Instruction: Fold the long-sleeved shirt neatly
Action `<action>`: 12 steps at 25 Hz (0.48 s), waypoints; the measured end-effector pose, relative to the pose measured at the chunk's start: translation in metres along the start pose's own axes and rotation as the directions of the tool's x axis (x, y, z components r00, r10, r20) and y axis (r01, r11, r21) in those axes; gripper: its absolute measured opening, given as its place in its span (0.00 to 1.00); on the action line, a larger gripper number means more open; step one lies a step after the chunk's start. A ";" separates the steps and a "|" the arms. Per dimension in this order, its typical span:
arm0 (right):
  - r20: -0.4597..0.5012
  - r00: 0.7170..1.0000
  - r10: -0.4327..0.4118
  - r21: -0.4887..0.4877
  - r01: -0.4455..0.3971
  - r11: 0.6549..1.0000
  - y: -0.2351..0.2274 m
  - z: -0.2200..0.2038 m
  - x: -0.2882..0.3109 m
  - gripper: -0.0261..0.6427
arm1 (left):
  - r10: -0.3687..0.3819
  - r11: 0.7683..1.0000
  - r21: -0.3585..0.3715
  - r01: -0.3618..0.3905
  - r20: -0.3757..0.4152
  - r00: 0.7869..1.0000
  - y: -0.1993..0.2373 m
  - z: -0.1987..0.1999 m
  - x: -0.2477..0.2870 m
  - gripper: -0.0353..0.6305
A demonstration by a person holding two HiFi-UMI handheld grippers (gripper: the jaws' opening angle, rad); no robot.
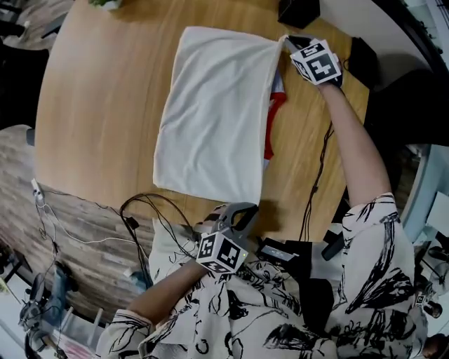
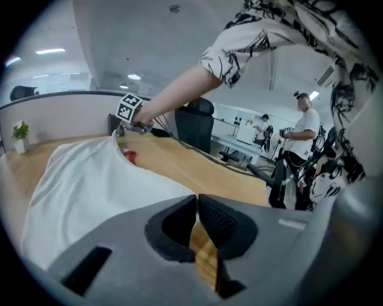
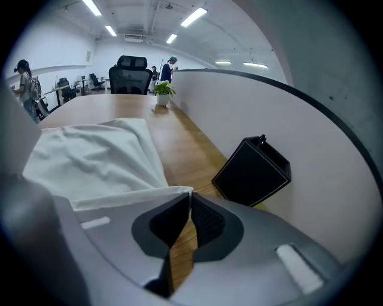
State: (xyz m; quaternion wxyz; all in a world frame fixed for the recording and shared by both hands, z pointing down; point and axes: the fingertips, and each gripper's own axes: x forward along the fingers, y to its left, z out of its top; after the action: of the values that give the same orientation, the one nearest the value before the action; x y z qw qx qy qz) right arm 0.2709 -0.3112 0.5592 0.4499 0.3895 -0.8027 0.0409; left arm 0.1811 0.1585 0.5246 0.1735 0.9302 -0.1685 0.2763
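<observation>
A white long-sleeved shirt (image 1: 210, 112) lies folded on the wooden table (image 1: 98, 105), and a red print (image 1: 275, 119) shows along its right edge under the top layer. My right gripper (image 1: 286, 39) is at the shirt's far right corner, shut on the cloth edge (image 3: 173, 192), which runs into the jaw tips. My left gripper (image 1: 247, 208) is at the near right corner, also shut, and the white cloth (image 2: 90, 185) ends at its closed tips (image 2: 196, 198). The left gripper view also shows the right gripper's marker cube (image 2: 128, 109) at the far corner.
A black box (image 1: 298, 10) stands at the table's far edge, close to my right gripper. A small plant (image 3: 163, 91) sits further along the table. Cables (image 1: 154, 210) trail over the near edge. An office chair (image 3: 130, 75) and people stand beyond the table.
</observation>
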 end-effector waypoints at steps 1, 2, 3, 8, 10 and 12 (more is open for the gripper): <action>-0.009 1.000 0.000 0.001 0.000 1.000 0.001 -0.004 0.003 0.08 | 0.007 1.000 0.001 -0.007 -0.030 1.000 0.001 -0.007 0.005 0.09; -0.018 1.000 -0.002 0.002 0.002 1.000 0.002 -0.007 0.005 0.08 | 0.015 1.000 0.003 -0.015 -0.059 0.998 0.003 -0.014 0.008 0.09; -0.028 1.000 -0.006 0.001 0.006 1.000 0.002 -0.010 0.008 0.08 | 0.022 1.000 0.010 -0.022 -0.084 0.996 0.004 -0.020 0.010 0.09; -0.071 0.997 -0.036 -0.006 0.035 0.999 -0.005 -0.033 0.006 0.12 | 0.005 0.999 0.054 0.002 -0.132 0.991 0.000 -0.035 0.016 0.10; -0.080 0.996 -0.048 0.012 0.049 0.999 -0.010 -0.043 0.001 0.12 | -0.035 0.997 0.062 0.045 -0.154 0.988 -0.009 -0.041 0.020 0.12; -0.081 0.994 -0.067 0.030 0.069 0.997 -0.017 -0.051 -0.006 0.14 | -0.072 0.994 0.072 0.084 -0.156 0.985 -0.019 -0.041 0.022 0.20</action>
State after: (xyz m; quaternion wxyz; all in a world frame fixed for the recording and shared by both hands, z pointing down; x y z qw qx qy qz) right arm 0.3187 -0.2981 0.5796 0.4764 0.4218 -0.7696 0.0540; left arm 0.1873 0.1877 0.5654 0.1600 0.9183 -0.1071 0.3460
